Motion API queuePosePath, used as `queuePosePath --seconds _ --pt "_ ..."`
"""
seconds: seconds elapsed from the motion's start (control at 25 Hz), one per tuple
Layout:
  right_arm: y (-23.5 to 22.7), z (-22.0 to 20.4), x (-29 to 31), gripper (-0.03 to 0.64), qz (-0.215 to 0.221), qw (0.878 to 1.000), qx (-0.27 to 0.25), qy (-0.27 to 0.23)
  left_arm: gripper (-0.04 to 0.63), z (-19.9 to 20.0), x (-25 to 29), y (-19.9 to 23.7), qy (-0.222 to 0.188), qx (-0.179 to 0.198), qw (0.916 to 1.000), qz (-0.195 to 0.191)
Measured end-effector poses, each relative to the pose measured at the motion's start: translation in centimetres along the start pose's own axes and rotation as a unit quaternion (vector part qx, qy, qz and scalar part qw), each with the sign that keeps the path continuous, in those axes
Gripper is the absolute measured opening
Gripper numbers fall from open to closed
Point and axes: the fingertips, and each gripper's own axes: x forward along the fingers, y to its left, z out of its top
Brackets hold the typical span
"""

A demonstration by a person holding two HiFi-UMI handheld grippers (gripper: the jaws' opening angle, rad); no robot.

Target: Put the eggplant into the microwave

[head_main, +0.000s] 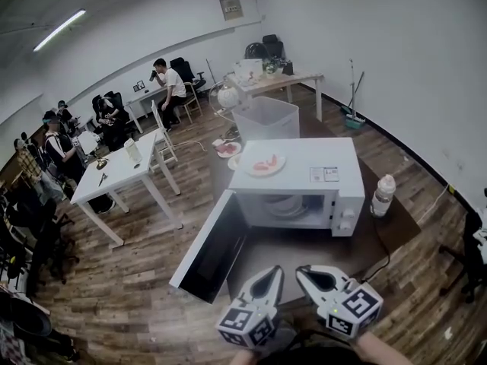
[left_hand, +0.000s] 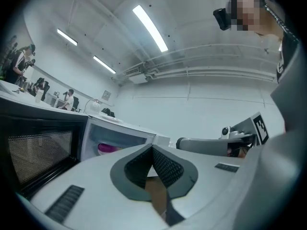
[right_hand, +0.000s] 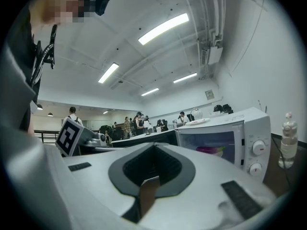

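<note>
1. Tools side by side: left tool [head_main: 272, 277] and right tool [head_main: 305, 274], both clenched on nothing.
2. Door [head_main: 213, 253] hangs wide open, ahead and to the left of both tools. The left tool is nearer its free edge, so swinging it shut looks like that tool's job.
3. Microwave [head_main: 297, 154] stands straight ahead. The eggplant [right_hand: 207, 149] already lies inside, its long axis apparently crosswise to the tools' line.

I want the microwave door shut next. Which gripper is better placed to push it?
Probably left. The left gripper sits beside the open door, which swings out on that side; the right gripper is farther.
</note>
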Motion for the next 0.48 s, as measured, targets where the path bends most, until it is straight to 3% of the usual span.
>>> queuePosePath --seconds 0.48 --pt "0.9 0.2 -1.2 0.0 0.021 1.0 0.012 0.002 0.002 0.4 -2.3 0.8 0.006 -0.006 0.9994 0.034"
